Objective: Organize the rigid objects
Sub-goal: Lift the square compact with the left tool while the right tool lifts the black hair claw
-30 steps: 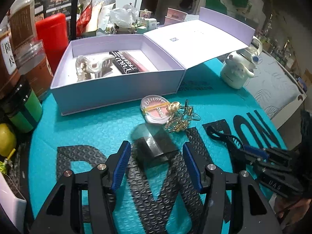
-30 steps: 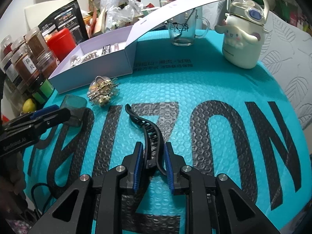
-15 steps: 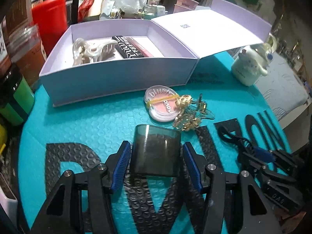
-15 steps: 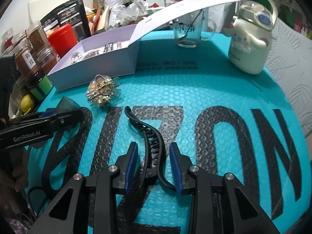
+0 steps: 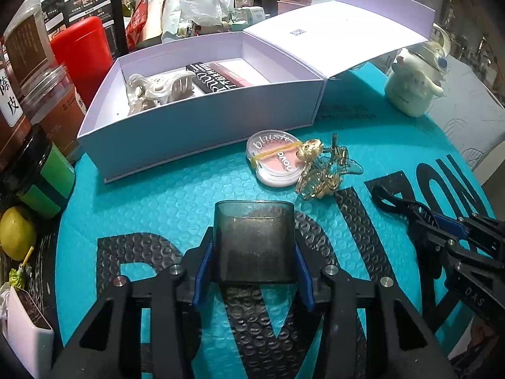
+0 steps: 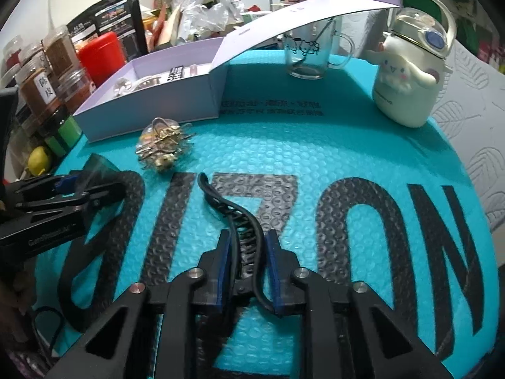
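The left wrist view alone shows the round pink blush compact (image 5: 275, 157) just before the open lilac cardboard box (image 5: 202, 126); the left claw (image 5: 254, 262) pinches a smoky translucent plastic case (image 5: 254, 246) between its pads. The right wrist view alone shows a clear glass mug (image 6: 311, 53); the right claw (image 6: 249, 271) is closing around a black curved plastic hair clip (image 6: 235, 218) lying on the teal bubble-textured surface (image 6: 284, 151).

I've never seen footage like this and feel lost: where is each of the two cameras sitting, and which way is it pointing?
Left wrist view: rides on the left gripper, looking forward and down at the smoky clear case clamped in its blue pads, with the open white box beyond.
Right wrist view: rides on the right gripper, its jaws closing around the black hair clip.
Shared: teal mat, box, gold clip, white bottle, each other's gripper.
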